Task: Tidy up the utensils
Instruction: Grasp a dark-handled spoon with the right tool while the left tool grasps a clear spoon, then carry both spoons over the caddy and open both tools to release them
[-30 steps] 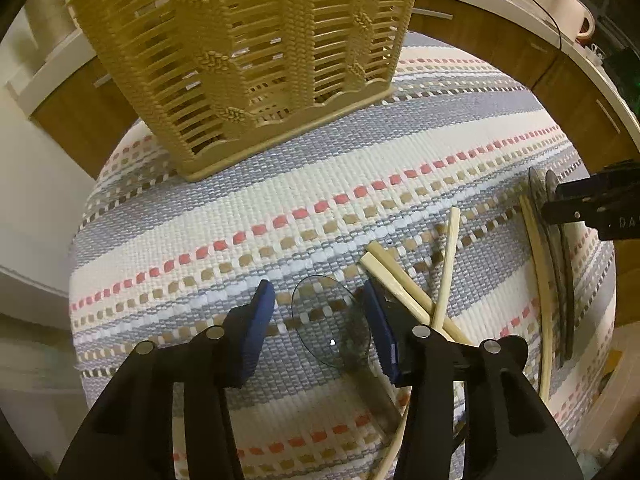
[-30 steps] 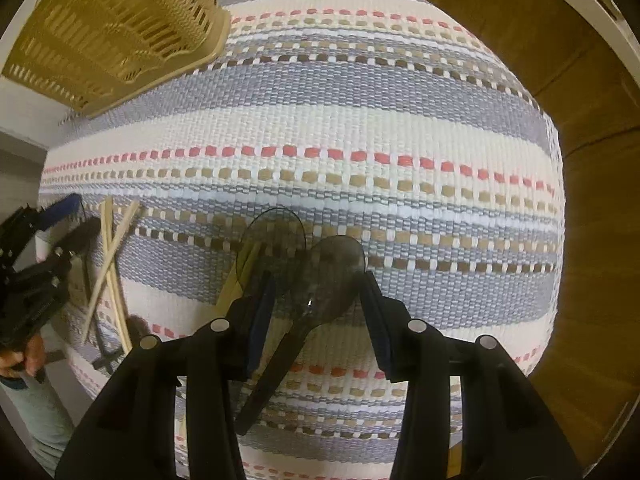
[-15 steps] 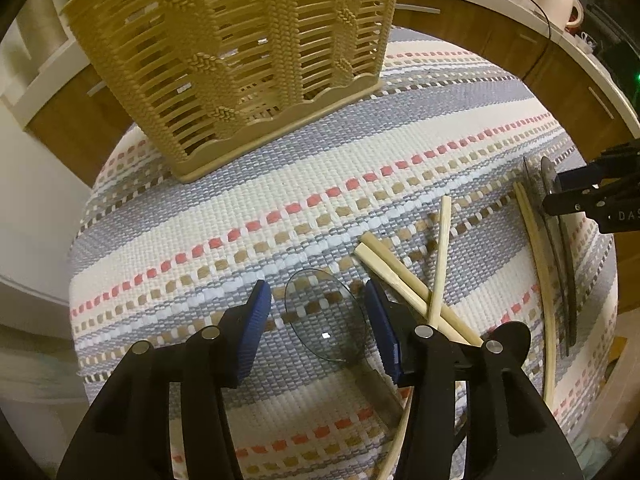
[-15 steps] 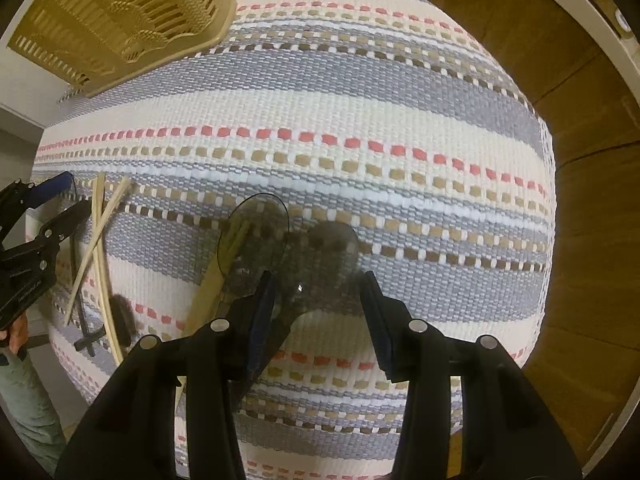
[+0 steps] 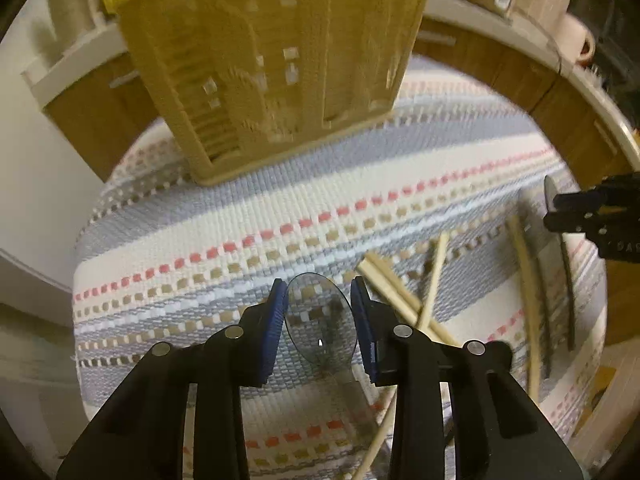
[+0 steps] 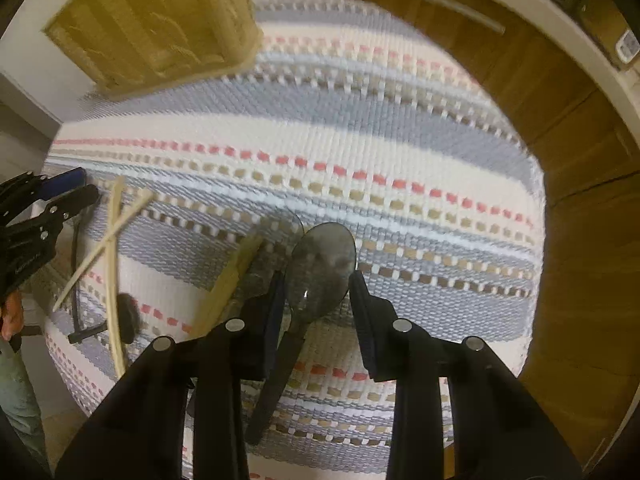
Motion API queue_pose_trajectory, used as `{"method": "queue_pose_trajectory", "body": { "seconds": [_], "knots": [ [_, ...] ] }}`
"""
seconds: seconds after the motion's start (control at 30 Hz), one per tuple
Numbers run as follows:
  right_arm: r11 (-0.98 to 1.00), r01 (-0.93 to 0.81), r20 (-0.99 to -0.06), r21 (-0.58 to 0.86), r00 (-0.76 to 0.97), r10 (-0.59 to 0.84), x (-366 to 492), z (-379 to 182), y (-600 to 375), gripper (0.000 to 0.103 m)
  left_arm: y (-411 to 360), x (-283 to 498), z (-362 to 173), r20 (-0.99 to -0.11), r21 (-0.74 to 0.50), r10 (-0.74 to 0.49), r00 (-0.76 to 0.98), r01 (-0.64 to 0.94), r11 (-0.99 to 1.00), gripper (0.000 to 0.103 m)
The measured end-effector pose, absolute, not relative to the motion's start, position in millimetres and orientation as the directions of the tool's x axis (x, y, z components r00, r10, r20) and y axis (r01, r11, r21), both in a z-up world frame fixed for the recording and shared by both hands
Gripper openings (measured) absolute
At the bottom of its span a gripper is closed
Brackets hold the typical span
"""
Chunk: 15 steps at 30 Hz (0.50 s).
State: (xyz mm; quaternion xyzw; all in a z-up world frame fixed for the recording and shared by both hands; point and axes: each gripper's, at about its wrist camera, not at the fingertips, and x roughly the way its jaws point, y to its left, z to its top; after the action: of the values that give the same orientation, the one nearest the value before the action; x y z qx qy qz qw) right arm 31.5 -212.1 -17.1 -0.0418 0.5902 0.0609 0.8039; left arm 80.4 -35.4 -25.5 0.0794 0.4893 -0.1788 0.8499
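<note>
Left wrist view: left gripper (image 5: pixel 319 312) has its blue-padded jaws narrowed onto the bowl of a clear smoky plastic spoon (image 5: pixel 322 322); both pads sit at the bowl's edges, looks clamped; spoon handle runs back under the gripper, partly hidden; whether the spoon is off the cloth, cannot tell; tan woven-plastic slotted basket (image 5: pixel 276 64) stands upright at the far edge of the striped grey, cream and red woven table mat (image 5: pixel 224 216), blurred; right of the spoon, pale wooden chopsticks (image 5: pixel 404 292) lie crossed in a loose pile on the mat, just beside the right pad; further right, a long curved bamboo stick (image 5: pixel 528 280) and dark flat utensils (image 5: pixel 566 280) lie side by side near the mat edge; the right gripper's black tip (image 5: pixel 576 212) hangs over them. Right wrist view: at far left the other gripper shows with blue pad and a hand behind it; crossed chopsticks lie beside it; right gripper (image 6: pixel 316 296) brackets the bowl of a dark translucent plastic spoon (image 6: pixel 322 268); left pad touches the bowl and neck, right pad at or just off the rim, so grip is partly closed and contact on that side is unclear; black handle angles back down-left under the fingers; a second clear spoon bowl (image 6: pixel 280 228) and a flat bamboo paddle (image 6: pixel 230 280) lie just left, overlapping.
</note>
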Motion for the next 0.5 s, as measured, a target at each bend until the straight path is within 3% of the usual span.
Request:
{"method": "queue_pose_trajectory", "body": {
  "seconds": [0.2, 0.5],
  "knots": [
    [0.976, -0.217, -0.869, -0.015, 0.485, 0.095, 4.5, 41.1, -202.6, 0.029, -24.0, 54.5, 24.5, -0.758, -0.06, -0.286, 0.586, 0.375, 0.925, 0.03],
    [0.962, -0.273, -0.668, -0.017, 0.719, 0.193, -16.1, 124.3, -185.3, 0.029, 0.5, 20.0, 128.0, -0.49, -0.093, -0.352, 0.798, 0.354, 0.931, 0.03]
  ]
}}
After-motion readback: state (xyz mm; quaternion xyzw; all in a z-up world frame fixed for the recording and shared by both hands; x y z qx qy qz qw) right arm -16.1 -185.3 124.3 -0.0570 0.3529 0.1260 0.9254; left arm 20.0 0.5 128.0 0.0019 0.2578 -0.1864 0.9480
